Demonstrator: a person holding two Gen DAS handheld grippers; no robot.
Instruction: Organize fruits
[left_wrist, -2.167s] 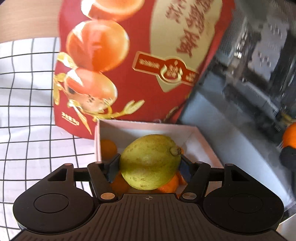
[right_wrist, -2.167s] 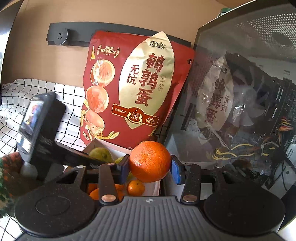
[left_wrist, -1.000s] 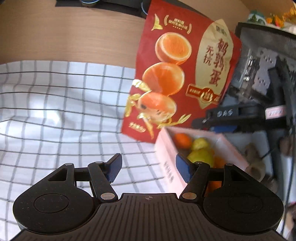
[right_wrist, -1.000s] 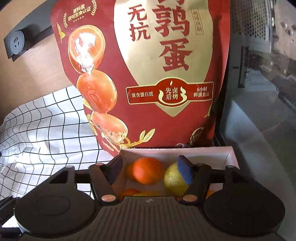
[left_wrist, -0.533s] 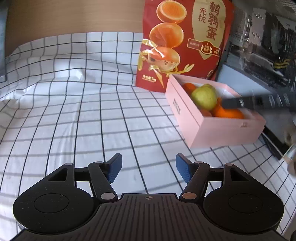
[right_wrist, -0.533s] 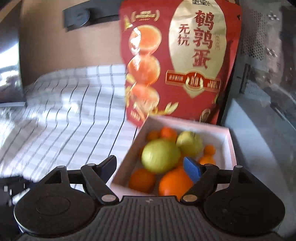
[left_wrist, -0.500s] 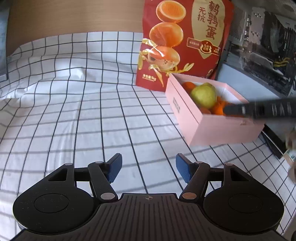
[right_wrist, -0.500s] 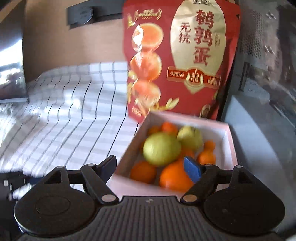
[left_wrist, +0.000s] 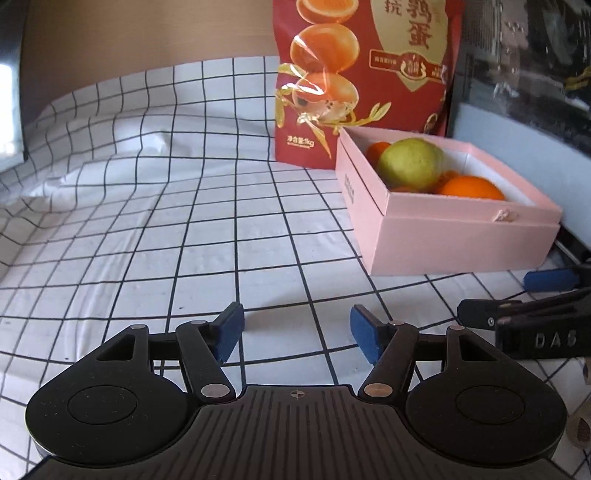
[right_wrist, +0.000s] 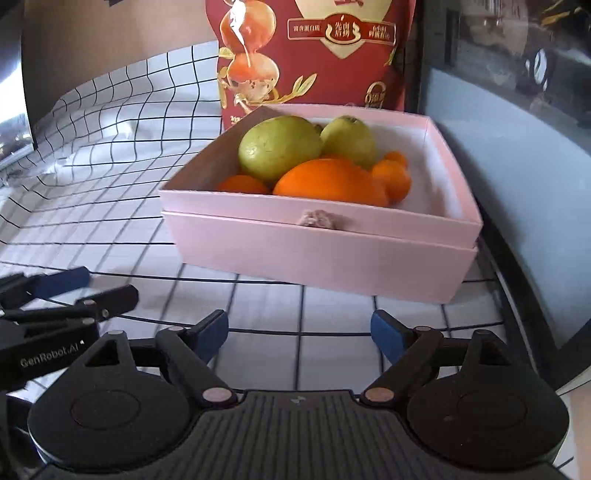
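The left gripper (left_wrist: 297, 334) hovers low over a white cloth with a black grid (left_wrist: 155, 236), its blue-padded fingers spread apart with nothing between them. Ahead of its fingers and off to the right sits an open pink box (left_wrist: 458, 236), well apart from the fingertips, with a red snack bag (left_wrist: 365, 74) standing upright just behind it. To the right, the right gripper (right_wrist: 299, 334) faces the same pink box (right_wrist: 317, 254) almost straight ahead, near but not touching. Its jaws have just been opening and now stand wide, with only bare cloth between them. Inside the box lie two green fruits (right_wrist: 279, 147) at the back and a large orange (right_wrist: 330, 182) at the front, with smaller oranges (right_wrist: 393, 177) beside them.
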